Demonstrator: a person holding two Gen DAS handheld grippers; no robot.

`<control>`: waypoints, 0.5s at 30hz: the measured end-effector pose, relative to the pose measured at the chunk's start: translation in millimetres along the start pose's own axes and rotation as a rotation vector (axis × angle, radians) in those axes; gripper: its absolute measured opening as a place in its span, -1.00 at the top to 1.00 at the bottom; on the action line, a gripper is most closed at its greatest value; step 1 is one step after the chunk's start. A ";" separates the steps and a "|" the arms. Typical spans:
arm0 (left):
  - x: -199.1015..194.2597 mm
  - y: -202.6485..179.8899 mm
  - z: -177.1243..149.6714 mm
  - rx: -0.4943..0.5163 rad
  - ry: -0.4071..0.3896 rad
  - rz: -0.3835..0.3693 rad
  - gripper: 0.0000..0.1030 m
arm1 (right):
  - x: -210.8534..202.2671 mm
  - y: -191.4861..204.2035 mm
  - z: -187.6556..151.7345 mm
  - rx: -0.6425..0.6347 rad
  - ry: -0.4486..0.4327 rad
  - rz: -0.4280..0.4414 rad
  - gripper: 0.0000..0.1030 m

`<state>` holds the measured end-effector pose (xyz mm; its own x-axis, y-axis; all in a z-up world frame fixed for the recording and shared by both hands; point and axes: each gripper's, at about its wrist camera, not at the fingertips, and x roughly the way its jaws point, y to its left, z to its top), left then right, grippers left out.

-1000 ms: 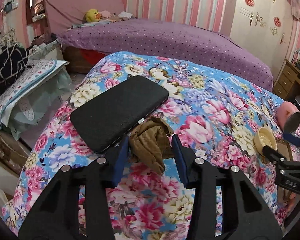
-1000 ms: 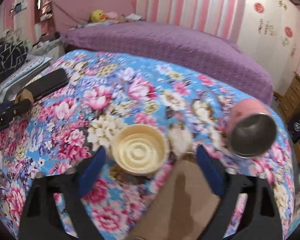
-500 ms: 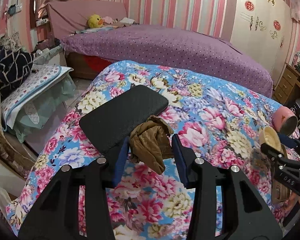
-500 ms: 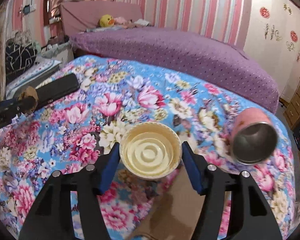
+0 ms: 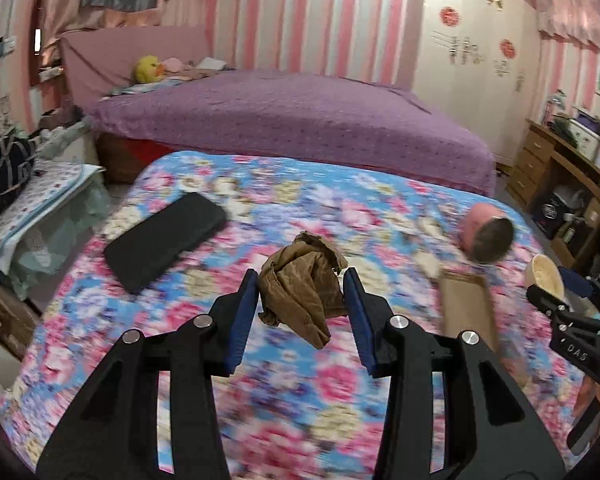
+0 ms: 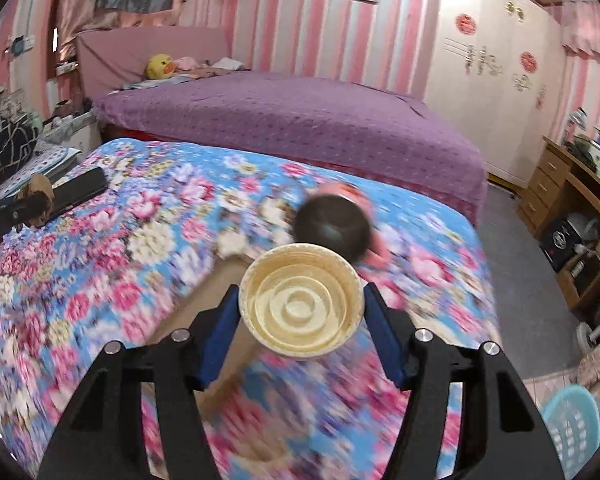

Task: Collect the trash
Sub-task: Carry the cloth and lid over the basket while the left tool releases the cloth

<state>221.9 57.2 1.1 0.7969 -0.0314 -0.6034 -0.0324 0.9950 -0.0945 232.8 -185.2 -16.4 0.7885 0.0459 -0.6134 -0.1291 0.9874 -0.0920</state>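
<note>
A crumpled brown wad (image 5: 304,292) hangs above the flowered bedspread (image 5: 260,400), with my left gripper (image 5: 301,280) shut on it. The blue pads press the wad from both sides. A cream paper cup (image 6: 300,300) faces the right wrist camera with its mouth open, held off the bedspread by my right gripper (image 6: 300,296), which is shut on it. From the left wrist view the same cup (image 5: 546,276) shows at the right edge. From the right wrist view the wad (image 6: 38,190) shows at the far left.
A flat black case (image 5: 164,236) lies on the bedspread's left part. A pink cup (image 5: 486,236) lies on its side beside a brown cardboard piece (image 5: 468,308). A purple bed (image 5: 280,120) stands behind, a wooden desk (image 6: 572,200) to the right, a light blue basket (image 6: 576,428) on the floor.
My right gripper's jaws closed onto the cream cup and lifted it off the bedspread. Both grippers rose and drew back from the bedspread, the left still carrying the wad.
</note>
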 end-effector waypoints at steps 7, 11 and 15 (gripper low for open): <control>-10.6 -52.0 -13.4 0.038 0.020 -0.063 0.17 | -36.6 -50.3 -38.5 0.067 0.011 -0.082 -0.19; -16.7 -77.6 -22.3 0.053 0.024 -0.103 0.17 | -56.4 -74.2 -60.2 0.091 0.014 -0.131 -0.19; -16.0 -97.9 -28.2 0.072 0.033 -0.119 0.17 | -73.7 -97.2 -78.3 0.121 -0.004 -0.166 -0.19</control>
<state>195.4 -42.4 -2.4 0.7719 -0.1518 -0.6173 0.1060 0.9882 -0.1105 140.1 -296.4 -23.7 0.7952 -0.1184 -0.5947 0.0758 0.9925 -0.0961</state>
